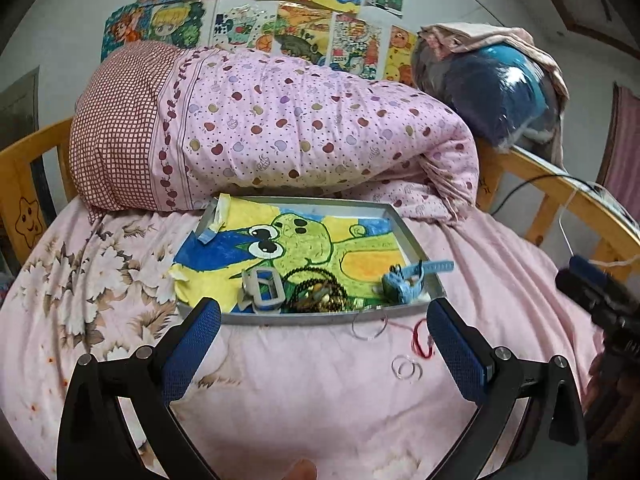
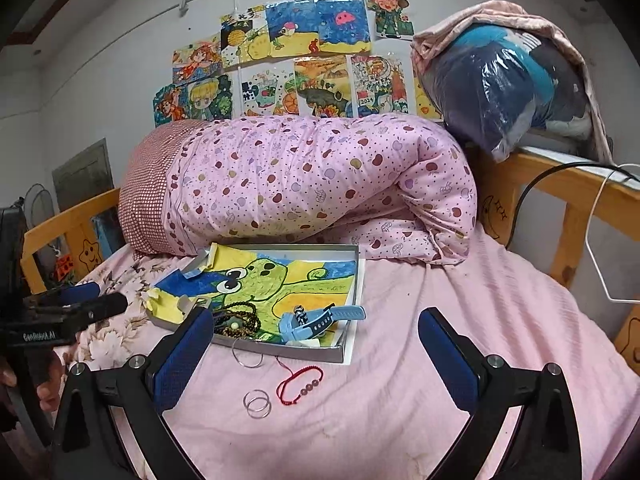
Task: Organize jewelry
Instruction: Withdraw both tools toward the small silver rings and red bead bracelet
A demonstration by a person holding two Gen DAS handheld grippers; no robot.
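Note:
A shallow grey tray lined with a frog drawing lies on the pink bed. Inside it are a grey watch, dark bead necklaces and a blue watch. On the sheet in front of the tray lie a thin silver ring, a red cord bracelet and a pair of silver rings. My left gripper is open just short of the tray. My right gripper is open with nothing between its fingers.
A rolled pink quilt lies behind the tray. Wooden bed rails run along both sides. A bagged bundle sits on the right rail. Drawings cover the wall. A white hanger hangs at right.

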